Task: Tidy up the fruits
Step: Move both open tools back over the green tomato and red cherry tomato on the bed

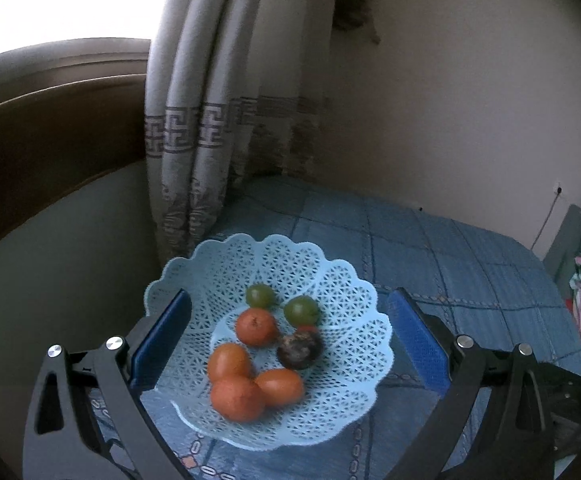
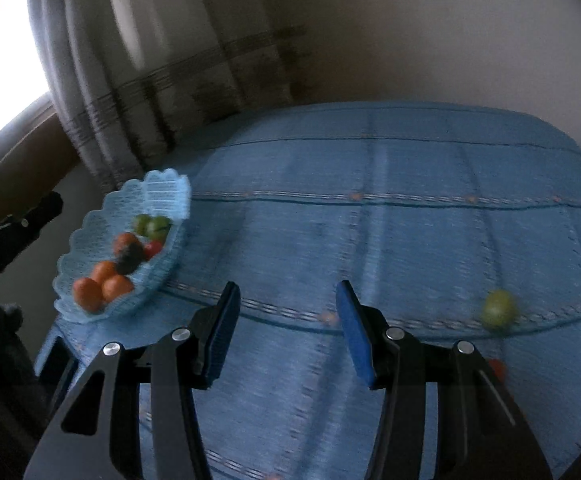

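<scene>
- Risk first: the loose green fruit [image 2: 499, 312] sits alone on the blue bedspread [image 2: 370, 160], off to the right of the right gripper [image 2: 286, 332]; soft bedding could let it roll from a careless nudge.
- Basket [image 1: 330, 280] rests near the bed's edge beside the curtain [image 1: 194, 140], so a bump from the left gripper [image 1: 286, 344], whose spread fingers flank it, might tip it off.
- Both tongs are released, holding nothing.
- Count in the basket: four orange fruits [image 1: 256, 326], two green ones [image 1: 260, 295], one dark fruit [image 1: 300, 349], one small red piece barely showing.
- Something reddish [image 2: 497, 369] peeks from behind the right gripper; I cannot tell what.
</scene>
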